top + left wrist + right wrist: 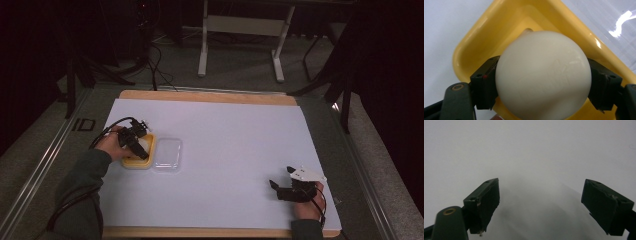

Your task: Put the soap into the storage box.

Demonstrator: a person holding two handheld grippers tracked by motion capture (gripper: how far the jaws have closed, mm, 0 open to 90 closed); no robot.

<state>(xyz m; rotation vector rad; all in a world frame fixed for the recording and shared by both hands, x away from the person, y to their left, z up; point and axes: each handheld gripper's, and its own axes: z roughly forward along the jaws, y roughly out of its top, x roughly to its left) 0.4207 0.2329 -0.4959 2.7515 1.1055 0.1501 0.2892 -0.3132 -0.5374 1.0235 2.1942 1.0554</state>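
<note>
We see a white ball (543,75) clamped between the jaws of the left gripper (134,141), just above a yellow square dish (474,42) at the left of the white counter (235,135). A clear plastic lid (167,154) lies touching the dish's right edge. Well apart, near the counter's front right, the right gripper (285,190) rests with its jaws wide apart, holding nothing.

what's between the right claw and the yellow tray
The clear lid, beside the yellow tray, then bare white table cover up to the right claw, as the high view shows.
</note>
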